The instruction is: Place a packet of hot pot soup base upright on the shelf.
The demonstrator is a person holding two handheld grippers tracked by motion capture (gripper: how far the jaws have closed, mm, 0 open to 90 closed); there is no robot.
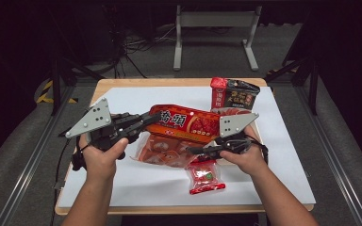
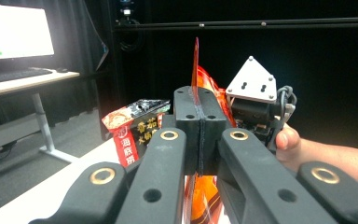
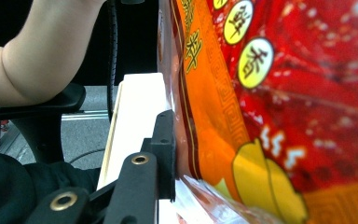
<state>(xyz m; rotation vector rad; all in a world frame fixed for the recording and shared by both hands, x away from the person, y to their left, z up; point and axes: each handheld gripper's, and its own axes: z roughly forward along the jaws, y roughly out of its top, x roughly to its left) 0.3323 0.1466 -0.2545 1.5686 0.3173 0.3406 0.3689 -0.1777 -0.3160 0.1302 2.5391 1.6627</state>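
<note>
While both my hands are up off the surface [image 1: 122, 188], the big red-and-orange snack bag [image 1: 185, 123] hangs between them, its long axis running left to right across my front, slightly higher at the left end.

Left gripper [image 1: 143, 121]: jaws pressed together on the bag's left edge — in the left gripper view the thin seam [image 2: 196, 65] stands up straight out of the closed pads, so the film is held edge-on there.

Right gripper [image 1: 199, 150]: at the bag's lower right side, pointing left. In the right gripper view one black jaw lies flat against the orange border of the bag [image 3: 223, 116]; the other jaw is hidden behind the film, so I cannot tell if the pinch is made.

Bag sits well clear of the dark upright packet [image 1: 233, 96] at the far right and above the small red sachet [image 1: 206, 177] lying near the front edge.

Judgement: the next move turns on the two grips being at opposite ends of the long axis — pulling apart would stretch it along that line, and the left hold looks the firmer one.
</note>
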